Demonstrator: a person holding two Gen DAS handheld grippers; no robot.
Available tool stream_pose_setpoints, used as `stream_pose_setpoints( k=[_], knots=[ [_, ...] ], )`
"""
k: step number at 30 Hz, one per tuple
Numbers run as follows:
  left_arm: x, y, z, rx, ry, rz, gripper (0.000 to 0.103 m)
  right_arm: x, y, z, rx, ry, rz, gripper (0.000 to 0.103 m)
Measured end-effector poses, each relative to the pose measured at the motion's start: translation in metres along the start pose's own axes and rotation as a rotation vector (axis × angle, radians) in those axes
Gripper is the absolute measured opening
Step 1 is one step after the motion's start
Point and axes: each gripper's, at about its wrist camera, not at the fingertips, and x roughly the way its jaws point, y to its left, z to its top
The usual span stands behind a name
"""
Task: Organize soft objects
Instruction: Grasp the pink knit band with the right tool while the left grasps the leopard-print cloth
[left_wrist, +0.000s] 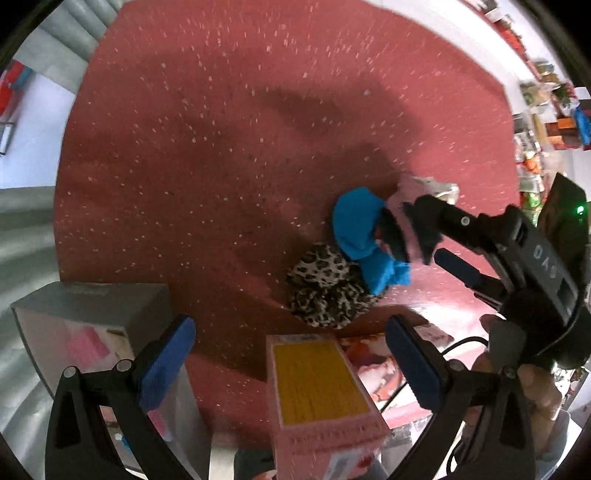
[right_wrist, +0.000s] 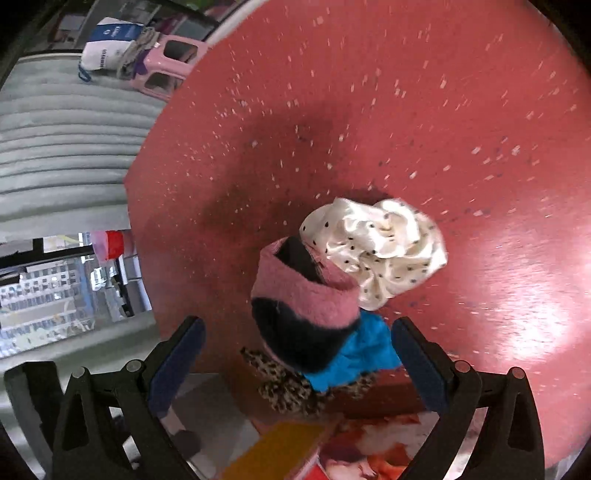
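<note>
A pile of soft things lies on the red speckled table (right_wrist: 443, 110): a pink-and-black fuzzy sock (right_wrist: 306, 314), a blue cloth (right_wrist: 365, 354), a leopard-print scrunchie (right_wrist: 284, 387) and a white dotted scrunchie (right_wrist: 380, 243). My right gripper (right_wrist: 299, 354) is open, its blue pads on either side of the sock and blue cloth without pressing them. The left wrist view shows the blue cloth (left_wrist: 358, 225), the leopard scrunchie (left_wrist: 325, 291) and the right gripper (left_wrist: 436, 236) reaching in from the right. My left gripper (left_wrist: 290, 354) is open above a pink box with a yellow top (left_wrist: 321, 387).
A grey box (left_wrist: 88, 317) stands at the table's near left edge. A floral-printed box (left_wrist: 373, 354) lies beside the pink one. Off the table are grey ribbed cushions (right_wrist: 55, 147), a pink stool (right_wrist: 166, 66) and cluttered shelves (left_wrist: 535, 110). A hand (left_wrist: 535, 384) holds the right gripper.
</note>
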Motion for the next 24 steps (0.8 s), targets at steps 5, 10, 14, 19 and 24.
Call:
stream_pose_setpoints(
  k=[5, 10, 14, 19, 24],
  knots=[
    [0.034, -0.006, 0.02, 0.017, 0.114, -0.018, 0.103, 0.005, -0.01, 0.001, -0.007, 0.058, -0.011, 0.031],
    [0.066, -0.022, 0.031, 0.094, 0.212, 0.019, 0.103, -0.025, -0.035, -0.004, 0.021, 0.028, 0.054, 0.029],
    [0.089, -0.032, 0.034, 0.142, 0.276, 0.046, 0.103, -0.05, -0.06, -0.013, 0.055, 0.001, 0.086, 0.029],
    [0.107, -0.048, 0.036, 0.207, 0.327, 0.054, 0.103, -0.069, -0.079, -0.021, 0.07, -0.016, 0.102, 0.029],
    [0.126, -0.058, 0.032, 0.238, 0.378, 0.082, 0.103, -0.074, -0.079, -0.027, 0.077, -0.023, 0.121, 0.029]
  ],
)
